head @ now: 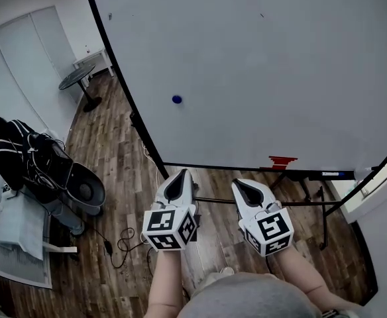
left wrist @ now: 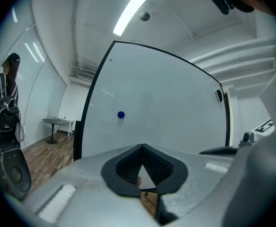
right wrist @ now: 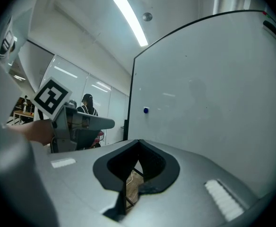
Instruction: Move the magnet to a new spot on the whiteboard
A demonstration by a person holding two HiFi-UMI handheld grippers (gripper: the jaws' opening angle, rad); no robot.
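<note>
A small blue round magnet (head: 176, 99) sticks to the left part of a large whiteboard (head: 266, 71). It also shows as a blue dot on the board in the left gripper view (left wrist: 121, 114) and in the right gripper view (right wrist: 145, 110). My left gripper (head: 183, 173) and right gripper (head: 237, 183) are held side by side, pointing level at the board, well short of it. The magnet lies up and slightly left of the left gripper. Both are shut with nothing between the pads, as the left gripper (left wrist: 142, 146) and right gripper (right wrist: 139, 141) views show.
A red eraser (head: 281, 161) sits on the board's bottom ledge. The board's stand bars (head: 293, 203) cross the wooden floor below. A person (head: 14, 154) sits at the left by a dark chair (head: 84, 185). A round side table (head: 79, 79) stands behind. Cables (head: 122, 241) lie on the floor.
</note>
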